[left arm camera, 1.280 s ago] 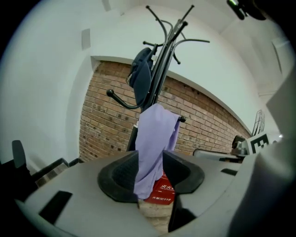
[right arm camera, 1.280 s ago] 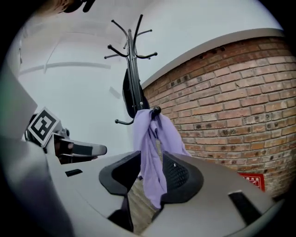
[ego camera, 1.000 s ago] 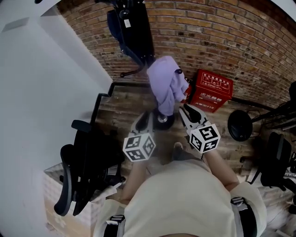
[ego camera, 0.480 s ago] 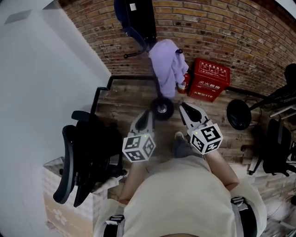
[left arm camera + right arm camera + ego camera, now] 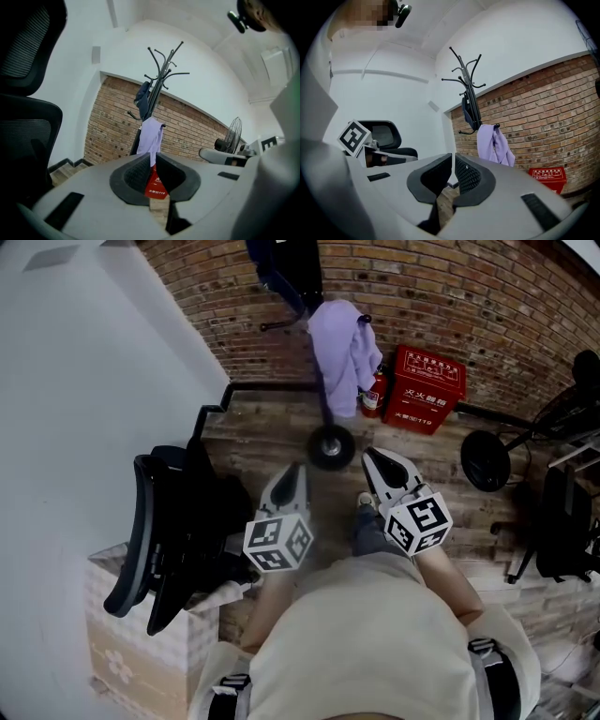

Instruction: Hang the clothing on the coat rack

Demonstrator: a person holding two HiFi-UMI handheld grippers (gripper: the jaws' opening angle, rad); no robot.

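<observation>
A lilac garment (image 5: 339, 352) hangs from a hook of the black coat rack (image 5: 330, 446), and a dark blue garment (image 5: 286, 268) hangs higher on the same rack. My left gripper (image 5: 292, 470) and right gripper (image 5: 375, 457) sit side by side short of the rack's round base, apart from both garments. Both pairs of jaws have just been closing and now stand shut with nothing between them. The left gripper view has the lilac garment (image 5: 150, 138) straight beyond the left gripper (image 5: 153, 157). In the right gripper view it (image 5: 493, 143) hangs to the right of the right gripper (image 5: 453, 157).
A red box (image 5: 427, 390) and a small fire extinguisher (image 5: 372, 395) stand against the brick wall right of the rack. A black office chair (image 5: 159, 540) and a cardboard box (image 5: 122, 652) are at my left, by the white wall. A floor fan (image 5: 486, 462) stands at the right.
Both grippers have drawn back from the rack, which now sits farther up the head view. The lilac garment stays on its hook. The right jaws have narrowed.
</observation>
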